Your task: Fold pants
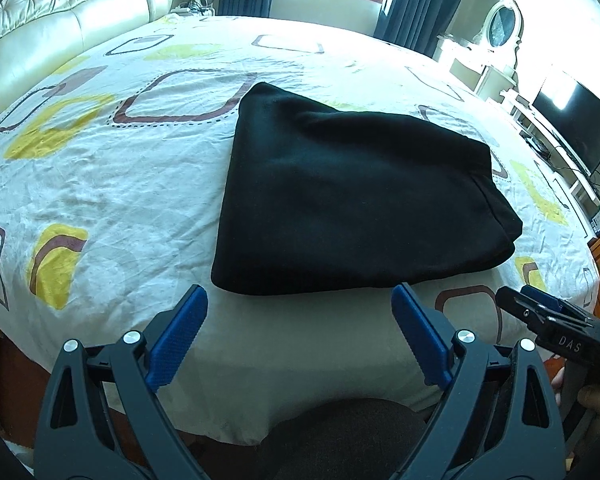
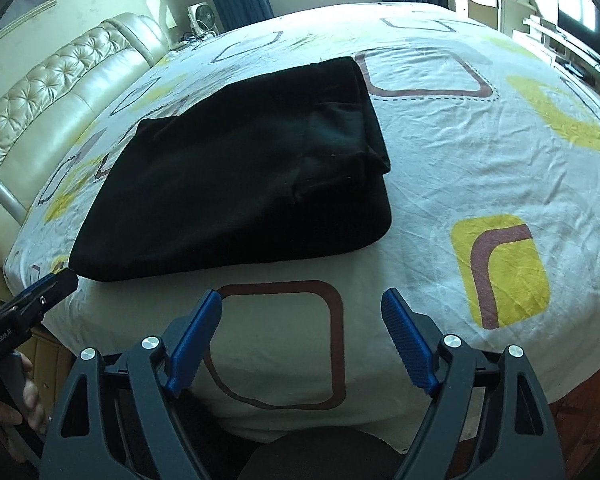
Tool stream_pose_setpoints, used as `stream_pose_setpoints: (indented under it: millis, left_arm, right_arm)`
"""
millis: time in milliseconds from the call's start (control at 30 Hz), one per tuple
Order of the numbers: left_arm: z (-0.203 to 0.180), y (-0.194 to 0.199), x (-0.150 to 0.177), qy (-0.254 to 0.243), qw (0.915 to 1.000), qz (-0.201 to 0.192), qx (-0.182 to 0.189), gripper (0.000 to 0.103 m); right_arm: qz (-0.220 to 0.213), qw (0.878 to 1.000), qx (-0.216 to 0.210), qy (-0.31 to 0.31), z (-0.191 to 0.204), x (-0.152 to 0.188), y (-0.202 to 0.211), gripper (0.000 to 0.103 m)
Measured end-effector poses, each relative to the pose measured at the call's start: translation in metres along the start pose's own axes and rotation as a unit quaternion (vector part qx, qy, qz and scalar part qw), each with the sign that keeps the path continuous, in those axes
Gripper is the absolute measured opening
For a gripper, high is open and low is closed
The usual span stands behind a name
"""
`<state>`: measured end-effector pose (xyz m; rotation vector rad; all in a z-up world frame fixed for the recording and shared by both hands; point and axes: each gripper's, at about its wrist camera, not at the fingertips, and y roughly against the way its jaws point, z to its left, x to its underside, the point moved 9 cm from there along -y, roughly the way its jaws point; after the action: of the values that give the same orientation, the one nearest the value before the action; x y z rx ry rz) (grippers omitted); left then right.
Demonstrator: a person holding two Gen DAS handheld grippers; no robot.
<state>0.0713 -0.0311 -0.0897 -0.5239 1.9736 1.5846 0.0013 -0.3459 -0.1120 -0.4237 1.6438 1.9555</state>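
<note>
Presently, item one: black pants [image 1: 352, 196], lying as a compact folded bundle on the patterned bedsheet [image 1: 100, 200], near the bed's front edge, layers stacked with a thicker rolled side toward the television [image 1: 576, 128] end of the room. Item two: left gripper [image 1: 300, 340], jaws spread wide with nothing between the blue pads [image 1: 176, 340], poised above bare sheet just short of the bundle's near edge, apart from the cloth. Item three: right gripper [image 2: 300, 340], likewise spread and empty, poised over a brown-outlined square on the sheet, the pants ahead and to its left, not touched. Condition of task: by appearance, the folding is largely done; the step in hand looks like a release and pull-back, or a last tidy. Handling notes, as judgement: keep both sets of jaws clear of the fabric when withdrawing, since a snagged pad would drag the top layer askew; if a further fold is wanted, take the near corners together, lift evenly, and lay them square on the far edge; press the bulging side flat.
</note>
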Motion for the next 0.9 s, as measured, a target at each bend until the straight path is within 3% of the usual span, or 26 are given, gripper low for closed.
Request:
stream_pose_setpoints:
  millis: [367,900]
  left_arm:
    - [0.005,-0.001,-0.001,0.021,0.9996,-0.005,-0.017,0.093]
    - [-0.002,0.002,-0.006,0.005,0.9996,-0.021,-0.019,0.093]
  right_arm:
    - [-0.029,1.000,-0.001,0.007,0.008,-0.008,0.007,0.082]
    - [-0.005,1.000,-0.002,0.004,0.014,0.002,0.000,0.082]
